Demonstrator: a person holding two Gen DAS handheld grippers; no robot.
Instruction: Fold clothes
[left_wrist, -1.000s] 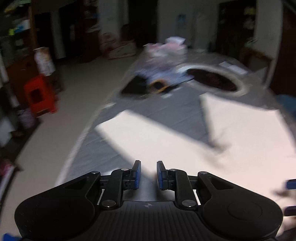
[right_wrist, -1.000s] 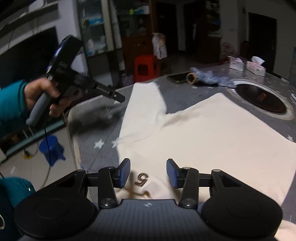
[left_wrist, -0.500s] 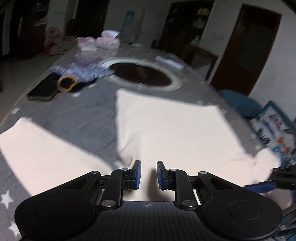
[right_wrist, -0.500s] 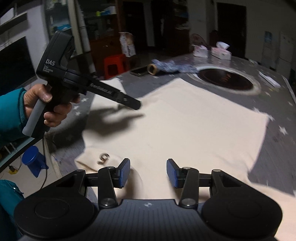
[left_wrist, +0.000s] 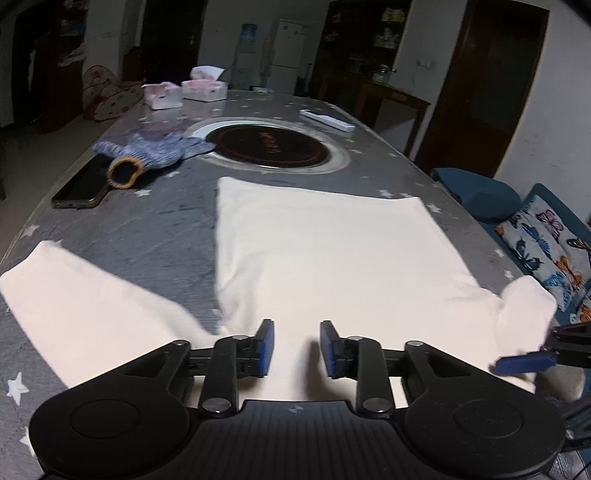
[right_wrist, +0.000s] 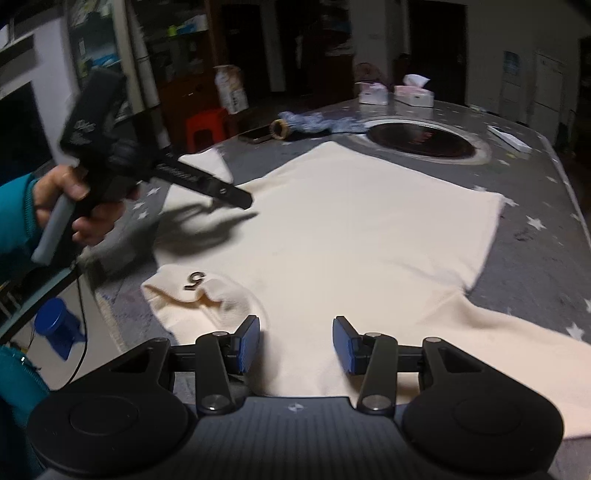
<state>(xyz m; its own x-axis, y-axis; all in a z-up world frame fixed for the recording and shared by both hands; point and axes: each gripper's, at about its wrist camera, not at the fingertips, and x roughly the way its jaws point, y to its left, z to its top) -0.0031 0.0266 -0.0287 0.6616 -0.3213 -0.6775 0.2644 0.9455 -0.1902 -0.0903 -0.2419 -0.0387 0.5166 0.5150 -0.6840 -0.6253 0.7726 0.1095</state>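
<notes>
Between your left gripper's (left_wrist: 296, 347) blue pads nothing is caught: the jaws have just been opening and now stand apart above the near edge of the cream shirt (left_wrist: 321, 243). Your right gripper (right_wrist: 296, 343) also hangs with its jaws parted and empty, over the shirt's near edge, just right of the turned-over collar with its dark "5" label (right_wrist: 194, 280). Your left hand (right_wrist: 79, 210), in a teal sleeve, grips the left tool's handle off the table's left edge. Out from the tools, the shirt lies flat and spread on the grey star-print tablecloth (left_wrist: 147, 221), one sleeve angled out to each side. Beyond its far hem sit a round dark cooktop (left_wrist: 271, 146), a blue knitted glove (left_wrist: 155, 151) touching a black phone (left_wrist: 79, 182), and two tissue boxes (left_wrist: 184, 92).
</notes>
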